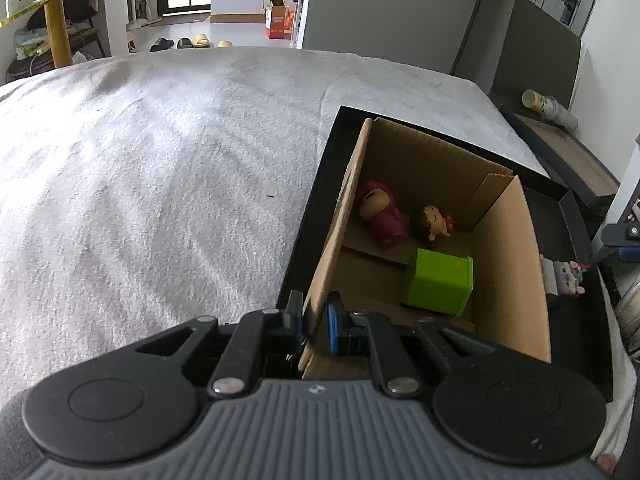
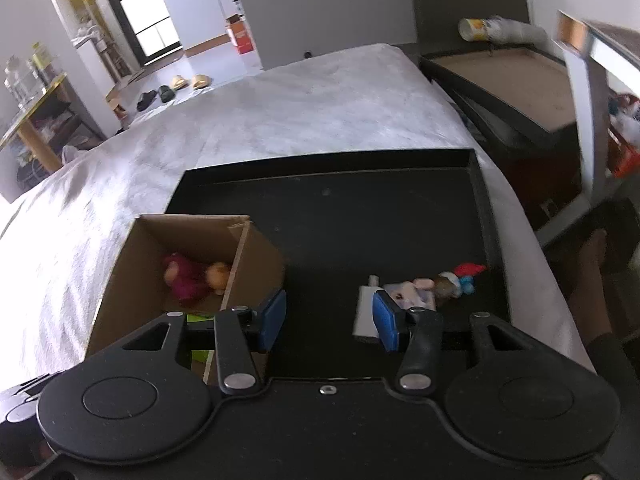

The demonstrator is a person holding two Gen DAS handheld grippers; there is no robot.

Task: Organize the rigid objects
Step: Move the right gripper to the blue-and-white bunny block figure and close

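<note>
While left tool (image 1: 314, 326) clamps the cardboard box (image 1: 516, 264) wall — right tool (image 2: 330, 320) gapes.

The green cube (image 2: 199, 317) shows only as slivers behind the right tool's (image 2: 327, 320) linkage in the right wrist view. There the white flat piece (image 2: 366, 312) and pale figure (image 2: 410, 293) near the black tray's (image 2: 340, 216) near edge are partly covered by a blue pad. In the left wrist view, the small figures (image 1: 566, 278) beyond the cardboard box's (image 1: 516, 264) right wall are too small to identify.
</note>
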